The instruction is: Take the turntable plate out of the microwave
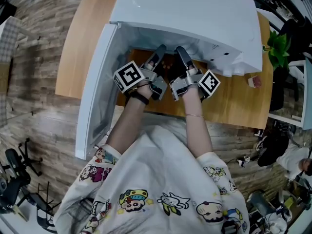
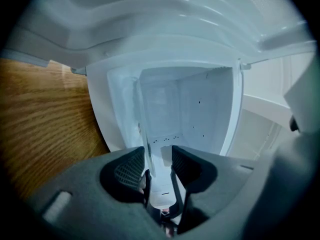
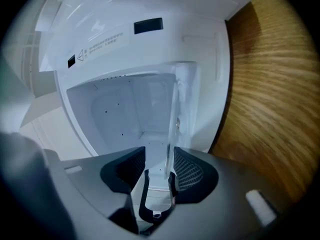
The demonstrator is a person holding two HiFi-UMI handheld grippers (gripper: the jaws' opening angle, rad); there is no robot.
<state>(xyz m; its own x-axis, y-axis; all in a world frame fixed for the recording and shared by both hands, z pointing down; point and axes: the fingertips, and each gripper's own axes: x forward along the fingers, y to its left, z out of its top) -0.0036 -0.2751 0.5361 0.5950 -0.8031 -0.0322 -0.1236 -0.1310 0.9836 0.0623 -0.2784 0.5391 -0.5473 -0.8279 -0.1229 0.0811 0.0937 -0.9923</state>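
Note:
The white microwave [image 1: 195,18] stands on a wooden table with its door [image 1: 95,96] swung open to the left. Both grippers reach side by side into its mouth, the left gripper [image 1: 158,52] beside the right gripper [image 1: 180,52]. The glass turntable plate shows edge-on as a thin clear strip [image 2: 143,129] in the left gripper view, lying between the jaws of my left gripper [image 2: 158,159] close to one pad. In the right gripper view the plate's rim [image 3: 172,119] runs between the jaws of my right gripper [image 3: 159,161], near one pad. Neither pair of pads presses on it.
The white cavity walls [image 2: 200,109] close in around both grippers. The wooden table [image 1: 234,101] extends right of the microwave, with a small object [image 1: 254,81] on it. A green plant [image 1: 278,48] stands at the far right, and clutter lies on the floor.

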